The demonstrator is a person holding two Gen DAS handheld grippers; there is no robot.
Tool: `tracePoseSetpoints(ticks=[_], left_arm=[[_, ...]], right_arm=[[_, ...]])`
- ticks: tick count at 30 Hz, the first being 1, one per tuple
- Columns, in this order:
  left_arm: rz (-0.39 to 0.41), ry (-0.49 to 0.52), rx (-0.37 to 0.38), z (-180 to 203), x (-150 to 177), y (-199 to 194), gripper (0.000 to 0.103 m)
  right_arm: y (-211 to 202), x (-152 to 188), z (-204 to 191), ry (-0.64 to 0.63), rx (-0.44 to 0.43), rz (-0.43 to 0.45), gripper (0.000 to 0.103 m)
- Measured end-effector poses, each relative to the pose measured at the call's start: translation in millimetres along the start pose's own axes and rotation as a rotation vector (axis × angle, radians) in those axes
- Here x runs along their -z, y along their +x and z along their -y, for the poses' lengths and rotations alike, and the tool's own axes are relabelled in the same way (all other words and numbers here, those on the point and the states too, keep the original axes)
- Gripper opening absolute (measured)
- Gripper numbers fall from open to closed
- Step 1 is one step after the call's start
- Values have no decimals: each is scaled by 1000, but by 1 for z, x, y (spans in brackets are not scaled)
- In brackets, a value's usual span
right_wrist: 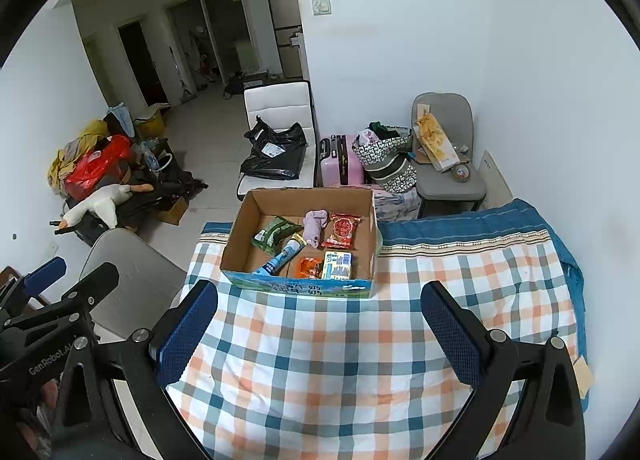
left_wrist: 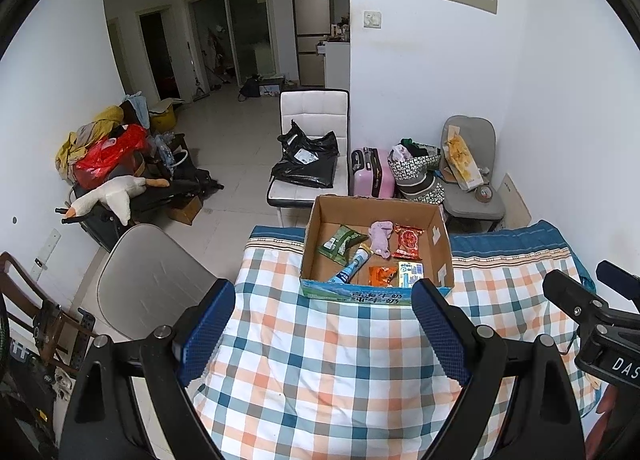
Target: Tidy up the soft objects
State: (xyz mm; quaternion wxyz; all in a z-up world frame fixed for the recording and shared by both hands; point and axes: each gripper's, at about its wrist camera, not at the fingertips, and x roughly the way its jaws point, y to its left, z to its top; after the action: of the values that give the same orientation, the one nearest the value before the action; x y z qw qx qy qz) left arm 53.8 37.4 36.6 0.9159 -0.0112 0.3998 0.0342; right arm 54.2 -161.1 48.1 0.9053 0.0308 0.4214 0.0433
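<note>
While both my claws hang released, left claw (left_wrist: 322,326), right claw (right_wrist: 320,324), cardboard box (left_wrist: 438,236) ahead; near wall hides orange packet (left_wrist: 382,275) bottom.

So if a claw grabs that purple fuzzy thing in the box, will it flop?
Probably. The purple fuzzy thing looks like bunched, wrinkled cloth, so it would likely sag and dangle. It seems light, lying loosely among the snack packets in the cardboard box. Its fuzzy surface shouldn't slip much.

Cardboard box (right_wrist: 372,236) on checked cloth (right_wrist: 320,360) — purple soft toy (right_wrist: 314,227) inside among snack packets; right gripper (right_wrist: 320,320) spread wide, empty.
</note>
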Motion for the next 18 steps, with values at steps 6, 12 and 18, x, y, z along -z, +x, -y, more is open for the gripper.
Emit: tracePoseSetpoints(ticks=[6, 12, 18], left_arm=[[7, -2, -2, 0, -1, -1, 90], [6, 0, -3, -1, -3, -1, 90], [8, 0, -1, -1, -2, -1, 90]], right_arm=[[-2, 0, 1, 0, -1, 2, 103], [-1, -8, 5, 0, -8, 8, 103], [-2, -15, 0, -13, -6, 18, 103]])
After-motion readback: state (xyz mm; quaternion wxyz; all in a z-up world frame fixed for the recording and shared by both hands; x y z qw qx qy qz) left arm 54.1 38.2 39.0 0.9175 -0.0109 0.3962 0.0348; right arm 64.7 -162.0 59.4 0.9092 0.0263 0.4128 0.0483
